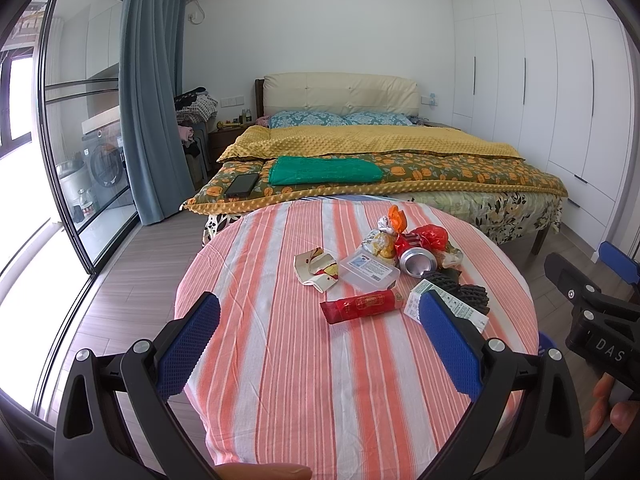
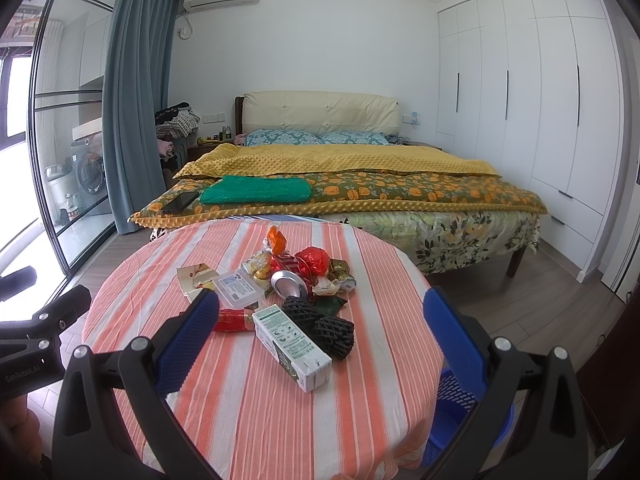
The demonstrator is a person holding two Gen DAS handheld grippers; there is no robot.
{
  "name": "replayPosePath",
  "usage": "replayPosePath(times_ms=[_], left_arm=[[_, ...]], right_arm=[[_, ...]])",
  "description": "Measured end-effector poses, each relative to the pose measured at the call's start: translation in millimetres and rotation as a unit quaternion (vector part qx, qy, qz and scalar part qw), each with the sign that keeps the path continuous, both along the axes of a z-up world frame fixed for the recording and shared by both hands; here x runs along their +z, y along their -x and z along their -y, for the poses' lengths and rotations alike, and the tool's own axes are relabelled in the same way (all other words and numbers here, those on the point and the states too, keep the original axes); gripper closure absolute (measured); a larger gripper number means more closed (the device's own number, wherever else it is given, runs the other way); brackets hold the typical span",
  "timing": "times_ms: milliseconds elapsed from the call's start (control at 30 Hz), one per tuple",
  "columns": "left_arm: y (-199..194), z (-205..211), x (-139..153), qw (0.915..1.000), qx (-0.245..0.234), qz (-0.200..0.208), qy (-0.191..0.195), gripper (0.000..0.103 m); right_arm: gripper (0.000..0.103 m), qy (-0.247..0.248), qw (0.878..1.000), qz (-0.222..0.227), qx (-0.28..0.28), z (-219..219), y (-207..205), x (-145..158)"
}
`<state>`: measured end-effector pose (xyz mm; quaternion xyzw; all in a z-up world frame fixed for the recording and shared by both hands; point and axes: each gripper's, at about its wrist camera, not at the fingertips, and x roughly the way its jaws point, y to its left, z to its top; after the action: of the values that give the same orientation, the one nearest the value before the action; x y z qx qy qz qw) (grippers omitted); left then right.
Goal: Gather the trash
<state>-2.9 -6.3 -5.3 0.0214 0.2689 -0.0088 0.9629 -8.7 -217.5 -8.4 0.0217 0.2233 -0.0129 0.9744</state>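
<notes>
We hold the right gripper [image 2: 320, 332] with its jaws spread wide and nothing between them, poised above the near half of the round table [image 2: 248, 420] in its striped cloth; the left gripper [image 1: 320, 336] is likewise parted and empty, a little further back. The trash sits in one loose heap beyond our fingertips: nearest the right gripper lies the white and green carton [image 2: 294, 342], touching the black foam netting [image 2: 328, 326], with the red wrapper [image 1: 366, 305] beside it, then the clear plastic box [image 1: 370, 270], the torn paper cup [image 1: 316, 268], the crushed can [image 1: 418, 262] and a cluster of crumpled wrappers [image 1: 426, 236] at the back. The blue basket [image 2: 460, 400] stands low beside the table on the right, partly hidden by our own finger. The main risk, as we judge it, is that closing on the carton would also snag the netting and drag it off the edge. The flat red wrapper could slip from the pads or let us pinch the cloth and pull the whole heap. The can looks ready to roll if nudged. Because the basket is below the tabletop and half hidden, a release could miss it.
</notes>
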Motion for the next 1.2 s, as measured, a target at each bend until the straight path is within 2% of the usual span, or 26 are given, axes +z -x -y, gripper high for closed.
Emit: replayPosePath(times_ms=[1200], left_arm=[[0.2,-0.6,-0.7,1.0000,0.000,-0.001,0.000,0.004]], right_arm=[[0.005,0.001,1.000,-0.001,-0.003,5.8,2.4,2.2]])
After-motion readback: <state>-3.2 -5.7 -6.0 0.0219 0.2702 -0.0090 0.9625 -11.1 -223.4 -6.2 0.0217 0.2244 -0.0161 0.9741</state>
